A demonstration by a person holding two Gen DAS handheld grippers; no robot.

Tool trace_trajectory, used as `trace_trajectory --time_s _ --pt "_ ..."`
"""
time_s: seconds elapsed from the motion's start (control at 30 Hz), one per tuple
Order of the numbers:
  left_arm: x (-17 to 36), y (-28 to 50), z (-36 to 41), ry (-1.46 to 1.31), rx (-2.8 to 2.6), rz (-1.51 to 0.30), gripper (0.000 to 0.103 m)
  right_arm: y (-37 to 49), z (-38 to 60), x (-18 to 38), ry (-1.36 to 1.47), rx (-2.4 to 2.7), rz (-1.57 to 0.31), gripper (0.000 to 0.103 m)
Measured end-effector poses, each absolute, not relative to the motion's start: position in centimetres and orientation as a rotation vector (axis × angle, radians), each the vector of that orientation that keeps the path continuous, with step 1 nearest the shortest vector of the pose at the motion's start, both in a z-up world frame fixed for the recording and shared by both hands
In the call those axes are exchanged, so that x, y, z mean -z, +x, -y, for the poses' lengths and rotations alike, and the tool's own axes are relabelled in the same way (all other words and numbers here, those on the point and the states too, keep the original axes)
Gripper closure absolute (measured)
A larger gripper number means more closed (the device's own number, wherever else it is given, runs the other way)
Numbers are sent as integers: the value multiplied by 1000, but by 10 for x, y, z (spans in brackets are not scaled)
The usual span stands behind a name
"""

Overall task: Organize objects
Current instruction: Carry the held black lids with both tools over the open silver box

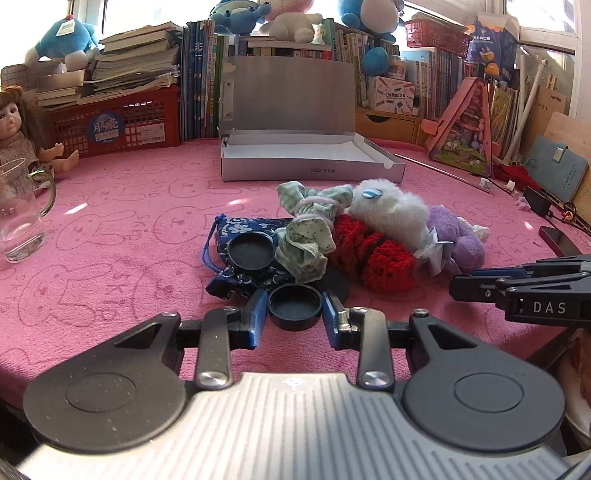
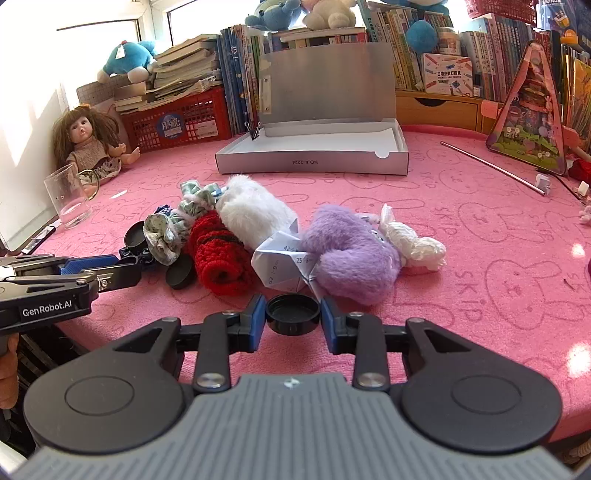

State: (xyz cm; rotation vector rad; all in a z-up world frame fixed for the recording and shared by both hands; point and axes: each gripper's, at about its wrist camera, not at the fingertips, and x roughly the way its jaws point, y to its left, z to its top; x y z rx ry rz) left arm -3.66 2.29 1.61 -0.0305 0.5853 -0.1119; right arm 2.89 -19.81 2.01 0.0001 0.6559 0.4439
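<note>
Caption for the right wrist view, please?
Right gripper closed on a black cap, before a pile of soft toys and an open silver box.

Strong daylight pours in from the windows (image 1: 122,14) far beyond the fingers, blown out to pure white along the top of both views. In the right wrist view the wall (image 2: 22,110) far left of the fingers is washed out by the same glare. Small sun patches dot the pink surface (image 1: 110,206) ahead of the fingers, and the piled toys throw only short, soft shadows toward the cameras. Colours are vivid and focus is sharp ahead of the fingers. Fisheye distortion bends the bookshelves (image 2: 424,44) and the surface's edge, and the outer corners go dark and soft.
</note>
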Motion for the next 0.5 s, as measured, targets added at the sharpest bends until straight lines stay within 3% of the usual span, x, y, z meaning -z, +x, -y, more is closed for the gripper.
trace_trajectory --time_s 0.23,0.27,0.37,0.5 --pt "2 -28 -15 0 98 -611 64 26 188 -8 -36 -421 -661 60" --pt "3 -27 -13 23 96 -605 64 26 188 -7 -40 -418 -658 52" --pt "6 -29 -6 79 76 -581 55 24 186 -6 -62 -408 -643 50" --pt "7 -29 -8 66 66 -574 54 18 178 -3 -132 -396 -616 49"
